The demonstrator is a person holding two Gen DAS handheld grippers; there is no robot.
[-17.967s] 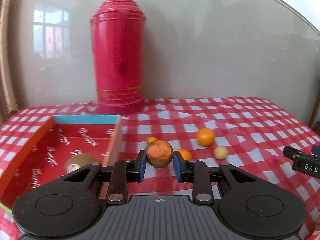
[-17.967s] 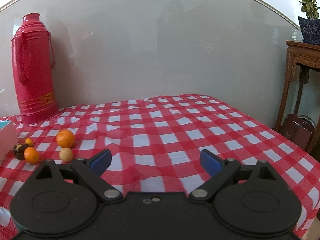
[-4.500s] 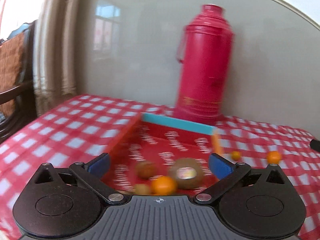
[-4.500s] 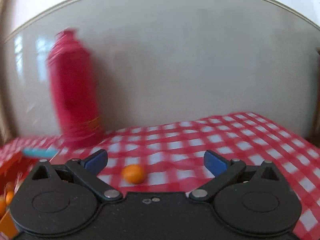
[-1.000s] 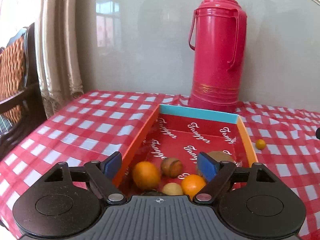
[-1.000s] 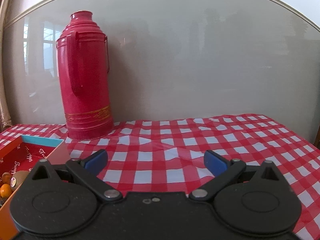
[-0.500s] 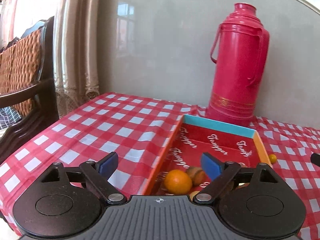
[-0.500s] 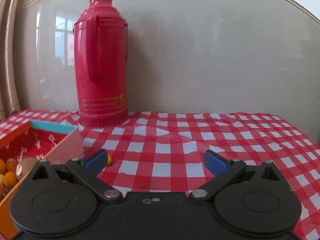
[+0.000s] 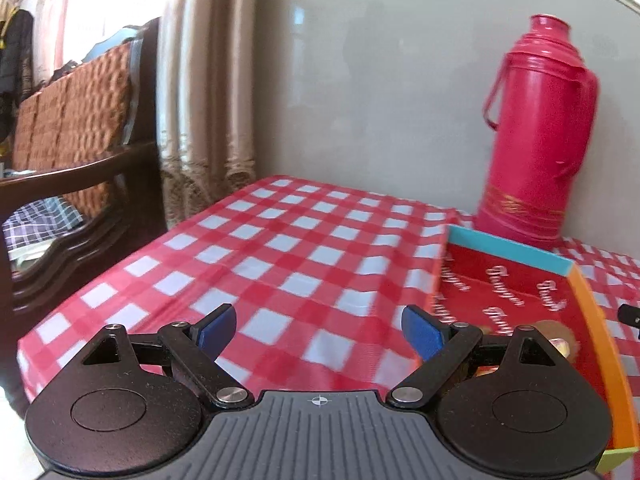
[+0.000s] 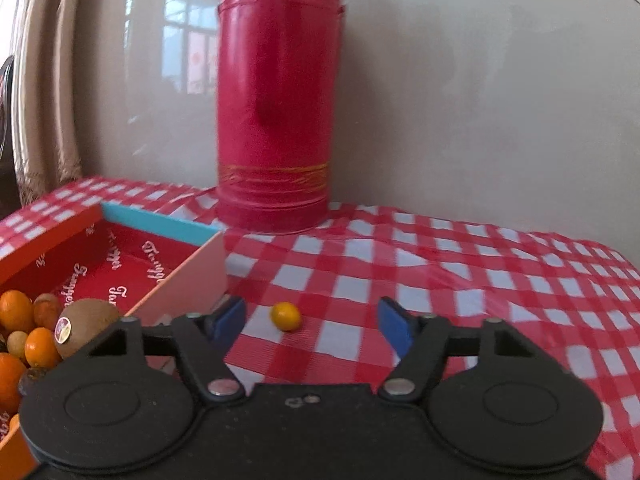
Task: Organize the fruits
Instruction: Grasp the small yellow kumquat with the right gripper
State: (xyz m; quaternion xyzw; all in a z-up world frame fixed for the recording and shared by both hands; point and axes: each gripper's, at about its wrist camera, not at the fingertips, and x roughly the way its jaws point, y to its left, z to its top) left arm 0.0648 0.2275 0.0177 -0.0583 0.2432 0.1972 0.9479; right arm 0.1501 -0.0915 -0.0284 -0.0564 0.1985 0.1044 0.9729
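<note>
A small yellow-orange fruit [image 10: 285,316] lies on the red checked tablecloth just right of the red box [image 10: 182,272]. My right gripper [image 10: 310,322] is open and empty, with the fruit between and just beyond its fingertips, nearer the left one. The box holds several fruits: oranges [image 10: 15,311] and a brown kiwi [image 10: 86,326] with a sticker. My left gripper [image 9: 320,330] is open and empty over the cloth left of the box [image 9: 592,308]; the kiwi [image 9: 554,336] peeks out behind its right finger.
A tall red thermos [image 10: 276,96] stands against the wall behind the box; it also shows in the left wrist view [image 9: 536,132]. A dark wooden chair [image 9: 76,176] and a curtain [image 9: 204,80] stand beyond the table's left edge.
My left gripper has swung left, away from the box, so most fruits are out of its view. My right gripper has moved closer to the small fruit and the box.
</note>
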